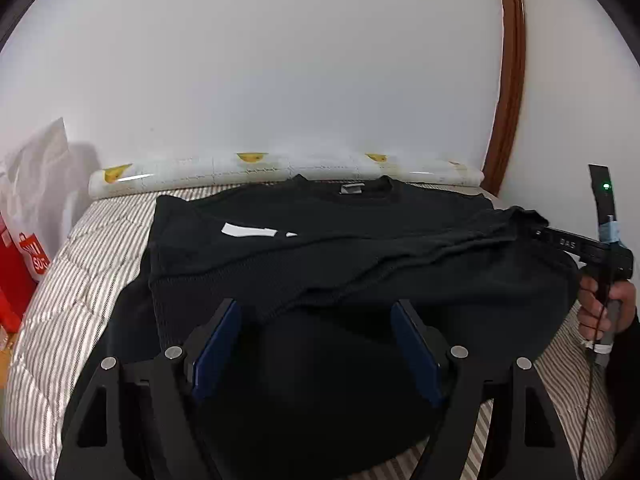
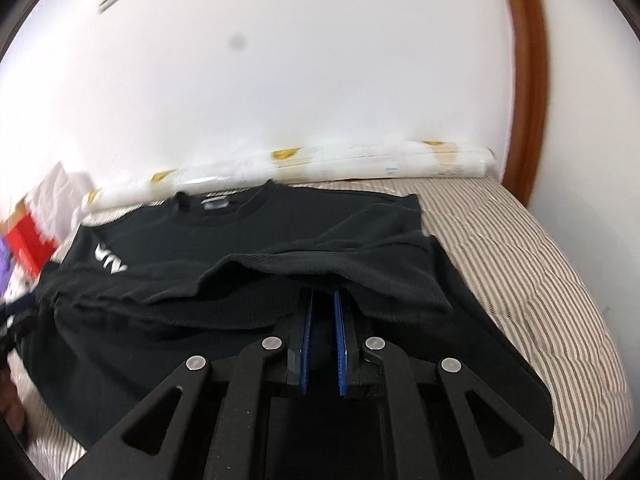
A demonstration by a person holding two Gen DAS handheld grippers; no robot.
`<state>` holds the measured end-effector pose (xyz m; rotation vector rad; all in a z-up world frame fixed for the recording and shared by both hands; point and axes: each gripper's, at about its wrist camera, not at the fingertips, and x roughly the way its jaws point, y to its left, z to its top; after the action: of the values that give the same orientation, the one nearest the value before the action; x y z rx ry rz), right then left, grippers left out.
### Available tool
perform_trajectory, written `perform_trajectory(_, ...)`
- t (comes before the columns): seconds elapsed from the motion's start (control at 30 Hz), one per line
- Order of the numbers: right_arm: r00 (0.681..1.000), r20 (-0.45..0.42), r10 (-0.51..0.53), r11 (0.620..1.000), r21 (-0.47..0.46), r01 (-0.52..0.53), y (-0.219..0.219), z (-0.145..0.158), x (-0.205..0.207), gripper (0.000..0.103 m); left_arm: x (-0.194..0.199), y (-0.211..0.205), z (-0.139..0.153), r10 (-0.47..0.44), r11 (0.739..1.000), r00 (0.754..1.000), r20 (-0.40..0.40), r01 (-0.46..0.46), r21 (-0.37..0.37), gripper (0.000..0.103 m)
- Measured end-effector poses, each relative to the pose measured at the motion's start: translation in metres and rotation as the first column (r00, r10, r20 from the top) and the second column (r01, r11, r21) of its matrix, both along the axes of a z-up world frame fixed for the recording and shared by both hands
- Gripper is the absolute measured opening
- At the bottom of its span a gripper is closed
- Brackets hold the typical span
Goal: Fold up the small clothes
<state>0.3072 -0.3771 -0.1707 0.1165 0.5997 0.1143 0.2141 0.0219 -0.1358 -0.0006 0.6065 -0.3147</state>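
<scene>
Blue-padded fingers [image 1: 224, 344] of the left gripper [image 1: 316, 340] stand spread wide over the near hem of the black shirt [image 1: 320, 256], with nothing between them. That shirt lies flat on the striped quilt [image 1: 72, 280], collar [image 1: 352, 192] toward the wall [image 1: 280, 60] and a white print [image 1: 248, 230] showing on its chest. Its right side is lifted and drawn across the body in a fold. The right gripper [image 2: 323, 304] is pinching that folded edge; its blue pads [image 2: 307, 336] sit close together with the cloth [image 2: 280, 276] draped over the tips. From the left wrist view, the same gripper [image 1: 560, 240] holds the sleeve end at the shirt's right edge, and the hand [image 1: 604, 308] grips its handle. Beyond the collar a white roll [image 1: 280, 168] with yellow marks lies along the wall. A red-and-white bag [image 1: 32, 256] stands at the quilt's left, and a brown frame [image 1: 510, 80] runs up on the right.
</scene>
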Motion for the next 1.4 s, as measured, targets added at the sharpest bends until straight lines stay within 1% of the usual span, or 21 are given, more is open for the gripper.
perform_trajectory(0.07,1.0,-0.018,-0.008,1.0,0.009,0.008,-0.003,-0.002,0.003,0.009,-0.003,0.002,-0.001,-0.021,1.0,1.0,-0.017,0.02,-0.015,0.076)
perform_trajectory(0.17,0.999,-0.029,-0.021,1.0,-0.007,0.021,-0.001,-0.006,0.005,0.009,-0.006,-0.001,-0.005,-0.08,0.996,0.995,-0.059,0.077,-0.046,0.076)
perform_trajectory(0.27,0.999,-0.028,-0.032,0.999,-0.025,0.031,0.001,-0.006,0.006,0.01,-0.011,-0.007,-0.005,-0.109,0.993,0.992,-0.058,0.107,-0.04,0.076)
perform_trajectory(0.33,0.999,-0.025,-0.033,0.999,-0.029,0.032,0.002,-0.007,0.004,0.012,-0.007,-0.009,-0.007,-0.097,0.995,0.993,-0.072,0.095,-0.031,0.076)
perform_trajectory(0.43,0.999,-0.015,-0.034,0.999,-0.038,0.033,0.003,-0.006,0.002,0.013,0.003,-0.01,-0.013,-0.059,0.998,0.99,-0.125,0.058,-0.005,0.076)
perform_trajectory(0.5,0.999,-0.01,-0.033,0.999,-0.037,0.033,0.003,-0.005,0.0,0.014,0.006,-0.011,-0.014,-0.049,0.999,0.991,-0.125,0.051,0.011,0.076)
perform_trajectory(0.57,0.999,-0.017,-0.031,0.999,-0.043,0.03,0.004,-0.006,0.001,0.014,0.01,-0.015,-0.014,-0.026,0.996,0.993,-0.112,0.035,0.083,0.076)
perform_trajectory(0.6,0.999,-0.021,-0.03,0.998,-0.047,0.029,0.004,-0.007,0.002,0.014,0.013,-0.014,-0.015,-0.015,0.995,0.993,-0.119,0.026,0.097,0.078)
perform_trajectory(0.73,0.998,-0.058,-0.025,0.999,-0.027,0.023,0.001,-0.013,0.01,0.014,0.031,-0.009,-0.015,0.05,0.993,0.987,-0.153,-0.033,0.113,0.078)
perform_trajectory(0.8,0.997,-0.077,-0.018,1.0,-0.019,0.016,0.0,-0.014,0.017,0.014,0.039,-0.005,-0.011,0.073,0.992,0.985,-0.154,-0.055,0.115,0.078)
perform_trajectory(0.87,0.997,-0.081,-0.016,1.0,-0.021,0.014,0.001,-0.009,0.022,0.014,0.051,0.002,-0.006,0.097,0.991,0.983,-0.157,-0.082,0.102,0.078)
perform_trajectory(0.97,0.998,-0.064,-0.002,0.999,-0.046,-0.001,0.008,0.003,0.032,0.014,0.073,0.014,0.001,0.133,0.991,0.978,-0.162,-0.126,0.053,0.077)
perform_trajectory(1.07,0.997,-0.071,0.015,0.998,-0.06,-0.019,0.009,0.013,0.054,0.014,0.102,0.025,0.006,0.155,0.988,0.972,-0.176,-0.157,0.007,0.077)
perform_trajectory(1.1,0.997,-0.075,0.007,0.998,-0.057,-0.011,0.007,0.015,0.062,0.015,0.113,0.029,0.008,0.163,0.986,0.97,-0.182,-0.168,-0.01,0.077)
perform_trajectory(1.17,0.992,-0.091,-0.087,0.995,-0.058,0.082,-0.004,0.023,0.082,0.016,0.128,0.036,0.008,0.197,0.978,0.961,-0.193,-0.206,-0.026,0.075)
perform_trajectory(1.2,0.988,-0.093,-0.12,0.992,-0.038,0.117,-0.012,0.026,0.089,0.018,0.133,0.04,0.009,0.207,0.975,0.958,-0.198,-0.218,-0.036,0.075)
perform_trajectory(1.27,0.988,-0.086,-0.13,0.991,0.005,0.131,-0.024,0.03,0.093,0.027,0.139,0.047,0.009,0.217,0.972,0.957,-0.19,-0.23,-0.047,0.076)
perform_trajectory(1.33,0.989,-0.059,-0.135,0.991,0.007,0.136,-0.033,0.031,0.09,0.052,0.142,0.051,0.006,0.229,0.971,0.957,-0.181,-0.236,-0.022,0.076)
perform_trajectory(1.4,0.988,-0.033,-0.149,0.988,-0.032,0.148,-0.04,0.027,0.086,0.059,0.148,0.052,0.002,0.228,0.973,0.955,-0.19,-0.23,0.011,0.076)
